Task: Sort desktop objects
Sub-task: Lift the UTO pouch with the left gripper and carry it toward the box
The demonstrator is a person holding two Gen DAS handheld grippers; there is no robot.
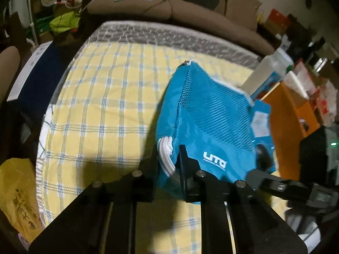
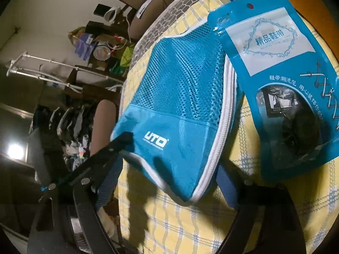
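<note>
A teal mesh zip pouch [image 1: 207, 118] marked UTO is held up off the yellow checked tablecloth [image 1: 101, 114]. My left gripper [image 1: 167, 158] is shut on the pouch's near corner, by its white zipper. The pouch also shows in the right wrist view [image 2: 180, 110], with the left gripper's black finger [image 2: 122, 141] pinching its lower left corner. A blue packet of shoelaces [image 2: 281, 80] lies on the cloth beside the pouch, its edge over the pouch's zipper side. My right gripper [image 2: 165, 192] is open, its fingers spread wide below the pouch and packet.
An orange box [image 1: 290, 114] and a clear bottle [image 1: 271, 65] stand at the table's right side. A yellow plastic bag [image 1: 19, 192] lies at the left edge. A brown sofa [image 1: 161, 2] sits behind the table. Clutter and a clothes rack [image 2: 48, 72] fill the room.
</note>
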